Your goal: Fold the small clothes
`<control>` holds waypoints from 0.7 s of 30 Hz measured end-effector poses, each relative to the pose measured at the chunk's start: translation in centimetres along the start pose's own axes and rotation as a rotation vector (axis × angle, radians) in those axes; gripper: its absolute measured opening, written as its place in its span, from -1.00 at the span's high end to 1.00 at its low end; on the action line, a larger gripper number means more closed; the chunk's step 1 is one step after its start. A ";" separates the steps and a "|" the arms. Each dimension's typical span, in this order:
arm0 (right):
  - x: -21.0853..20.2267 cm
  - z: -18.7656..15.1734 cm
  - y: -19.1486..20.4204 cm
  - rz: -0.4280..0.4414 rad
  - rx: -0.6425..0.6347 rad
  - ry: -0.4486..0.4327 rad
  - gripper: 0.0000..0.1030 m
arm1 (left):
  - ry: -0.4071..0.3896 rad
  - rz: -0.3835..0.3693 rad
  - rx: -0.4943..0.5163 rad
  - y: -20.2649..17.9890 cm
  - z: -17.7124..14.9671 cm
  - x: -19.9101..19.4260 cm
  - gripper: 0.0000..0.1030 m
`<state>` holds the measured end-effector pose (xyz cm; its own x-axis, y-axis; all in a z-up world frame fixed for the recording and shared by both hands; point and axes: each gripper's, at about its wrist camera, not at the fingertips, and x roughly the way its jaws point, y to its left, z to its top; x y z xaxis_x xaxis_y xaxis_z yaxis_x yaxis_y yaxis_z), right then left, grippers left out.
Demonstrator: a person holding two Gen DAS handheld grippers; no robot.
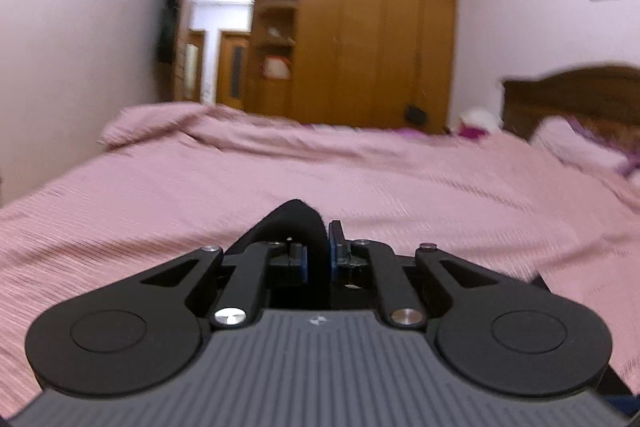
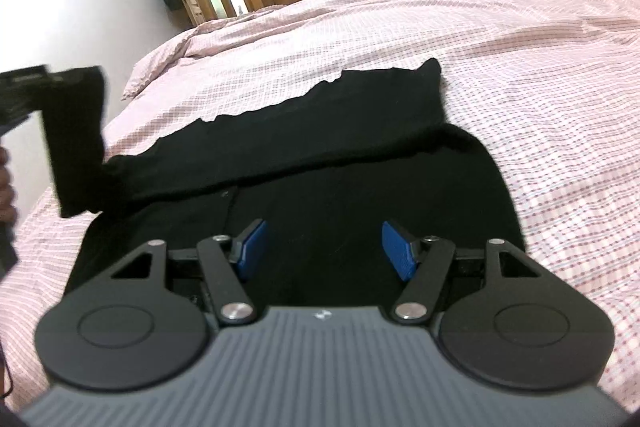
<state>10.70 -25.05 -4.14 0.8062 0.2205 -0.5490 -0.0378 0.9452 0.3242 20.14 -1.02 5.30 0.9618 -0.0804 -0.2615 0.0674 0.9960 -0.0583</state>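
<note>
A black garment (image 2: 320, 155) lies spread on the pink checked bed cover (image 2: 520, 67), its far part folded over with a wavy edge. My right gripper (image 2: 324, 247) hovers low over the garment's near part, open, with nothing between its blue pads (image 2: 250, 247). At the left, one sleeve (image 2: 76, 147) is lifted off the bed, and the blurred left gripper (image 2: 48, 79) holds its end. In the left wrist view my left gripper (image 1: 318, 243) is shut on a fold of that black cloth (image 1: 296, 219), which pokes up between the pads.
A wooden wardrobe (image 1: 360, 39) and an open doorway (image 1: 216, 39) stand beyond the bed. A dark headboard (image 1: 572, 95) and pillow (image 1: 572, 143) are at the right. A person's hand (image 2: 5, 187) shows at the left edge. Pink cover (image 1: 240, 179) stretches ahead.
</note>
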 end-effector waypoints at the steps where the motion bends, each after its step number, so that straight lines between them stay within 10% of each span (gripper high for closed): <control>1: 0.0 -0.1 -0.2 -0.003 0.004 0.001 -0.27 | 0.027 -0.015 0.010 -1.2 -0.7 0.8 0.78; 13: 1.6 -1.2 -2.9 -0.044 0.076 0.052 -0.24 | 0.382 -0.097 0.063 -6.1 -10.4 8.9 0.63; 21: 1.7 -1.2 -2.9 -0.048 0.067 0.051 -0.25 | 0.432 -0.134 -0.002 -3.0 -8.1 6.7 -0.21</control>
<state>11.48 -27.07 -6.96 0.7747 0.1894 -0.6033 0.0405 0.9372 0.3463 24.22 -4.89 -4.11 0.7460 -0.2176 -0.6294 0.1826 0.9757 -0.1208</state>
